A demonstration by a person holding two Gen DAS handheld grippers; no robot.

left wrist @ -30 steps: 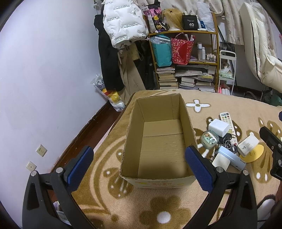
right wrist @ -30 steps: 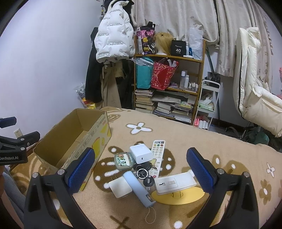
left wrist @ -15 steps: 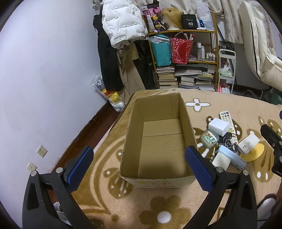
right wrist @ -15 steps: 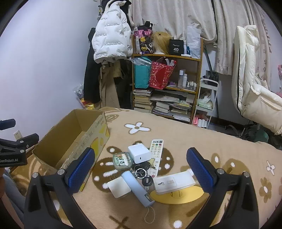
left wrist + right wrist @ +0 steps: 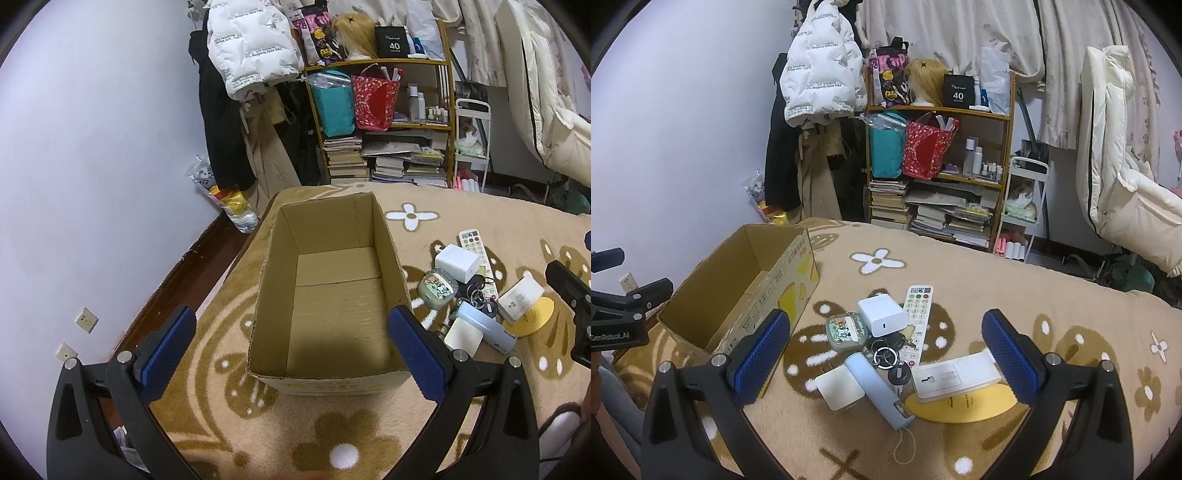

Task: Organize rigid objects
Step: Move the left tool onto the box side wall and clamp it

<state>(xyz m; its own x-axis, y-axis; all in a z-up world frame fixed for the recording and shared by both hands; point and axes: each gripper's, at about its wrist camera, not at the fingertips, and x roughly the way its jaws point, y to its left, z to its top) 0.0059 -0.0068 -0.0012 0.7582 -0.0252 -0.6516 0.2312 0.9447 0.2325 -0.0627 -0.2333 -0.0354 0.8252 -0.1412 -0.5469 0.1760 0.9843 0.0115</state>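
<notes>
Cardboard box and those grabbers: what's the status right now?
Left gripper open, right gripper open. Cardboard box empty. Remote control, charger outside. Nothing blocking.

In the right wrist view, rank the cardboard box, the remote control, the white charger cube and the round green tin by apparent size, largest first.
1. cardboard box, by far the largest.
2. remote control, long and narrow.
3. white charger cube.
4. round green tin.
The cube and tin look close in size, so their order is uncertain.

Tan flower-patterned blanket (image 5: 1052,291) covering the bed, carrying an open cardboard box (image 5: 328,291), white remote (image 5: 918,314), white charger (image 5: 882,315), yellow disc (image 5: 964,404) lying beside it.
</notes>
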